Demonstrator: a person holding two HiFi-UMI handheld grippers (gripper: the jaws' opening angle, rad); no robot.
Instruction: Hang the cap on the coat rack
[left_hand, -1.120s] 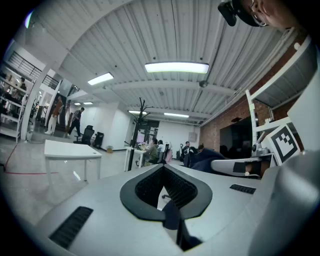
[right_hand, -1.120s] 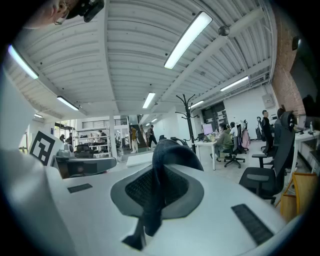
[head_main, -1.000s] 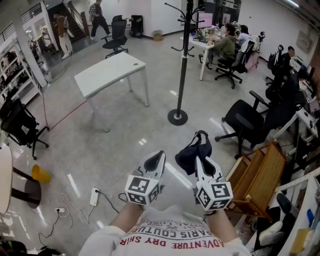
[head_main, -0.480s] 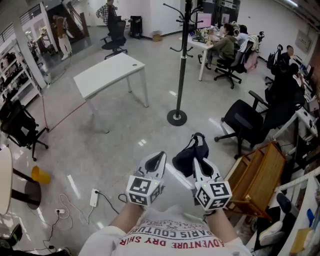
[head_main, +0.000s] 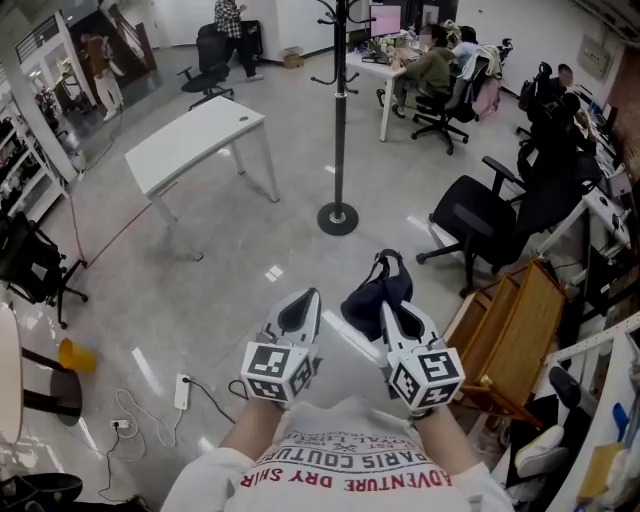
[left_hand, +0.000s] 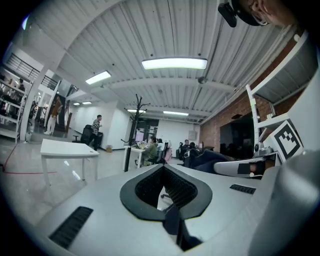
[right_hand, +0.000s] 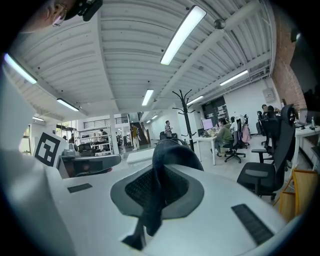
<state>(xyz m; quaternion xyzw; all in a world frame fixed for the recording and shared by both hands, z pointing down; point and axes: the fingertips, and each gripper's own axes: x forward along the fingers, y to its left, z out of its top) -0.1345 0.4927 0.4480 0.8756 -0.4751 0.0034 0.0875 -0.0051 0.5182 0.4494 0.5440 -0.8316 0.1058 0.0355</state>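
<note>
My right gripper (head_main: 392, 312) is shut on a dark navy cap (head_main: 372, 296), held out in front of my chest; the fabric runs down between its jaws (right_hand: 155, 200), and the cap (right_hand: 169, 152) bulges above them. My left gripper (head_main: 300, 316) is beside it, shut with nothing in it (left_hand: 167, 195). The black coat rack (head_main: 340, 110) stands on its round base (head_main: 337, 218) some way ahead on the floor, apart from both grippers. Its hooked top shows in the right gripper view as the coat rack (right_hand: 186, 115) and in the left gripper view as the coat rack (left_hand: 137, 127).
A white table (head_main: 195, 140) stands left of the rack. Black office chairs (head_main: 485, 222) and a wooden frame (head_main: 520, 335) crowd the right side. People sit at desks (head_main: 430, 70) behind the rack. A power strip (head_main: 183, 392) and cable lie on the floor at the left.
The view has shifted, so the coat rack and table sit a little further left and up. A person at the back walked right. Both grippers keep their hold and spacing.
</note>
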